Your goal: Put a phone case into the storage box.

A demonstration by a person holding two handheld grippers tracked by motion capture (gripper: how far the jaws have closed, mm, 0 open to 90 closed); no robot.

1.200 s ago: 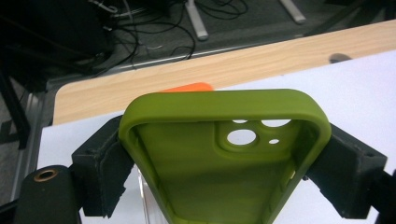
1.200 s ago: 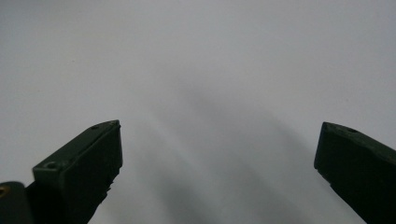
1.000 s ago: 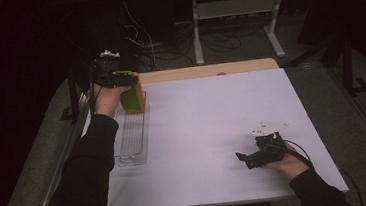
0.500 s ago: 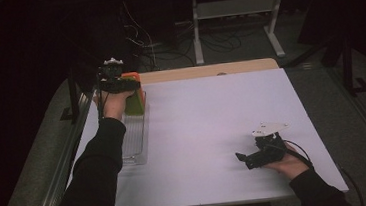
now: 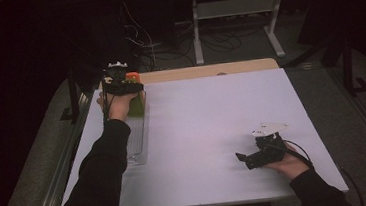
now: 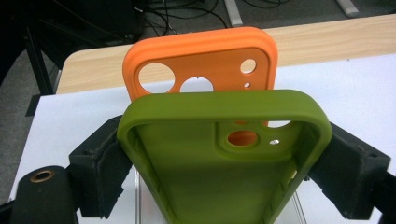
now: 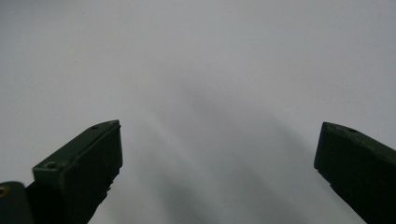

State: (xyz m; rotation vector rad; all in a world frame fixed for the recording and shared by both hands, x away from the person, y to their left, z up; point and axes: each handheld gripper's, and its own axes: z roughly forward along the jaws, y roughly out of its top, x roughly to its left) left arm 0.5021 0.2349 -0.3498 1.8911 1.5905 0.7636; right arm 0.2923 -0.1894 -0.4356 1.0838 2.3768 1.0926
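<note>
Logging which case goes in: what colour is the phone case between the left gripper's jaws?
Olive green phone case, clearest in the left gripper view.

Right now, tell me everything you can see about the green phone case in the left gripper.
The green phone case is olive, matte and rubbery-looking, with rounded corners, a raised rim and camera cutouts near its top. It stands upright at the table's far left corner, its open inside facing the camera, just in front of the orange phone case. The left gripper has its black pads at both side edges, its jaws having just been opening; whether they press is unclear. Its lower end sits over a clear tray.
</note>
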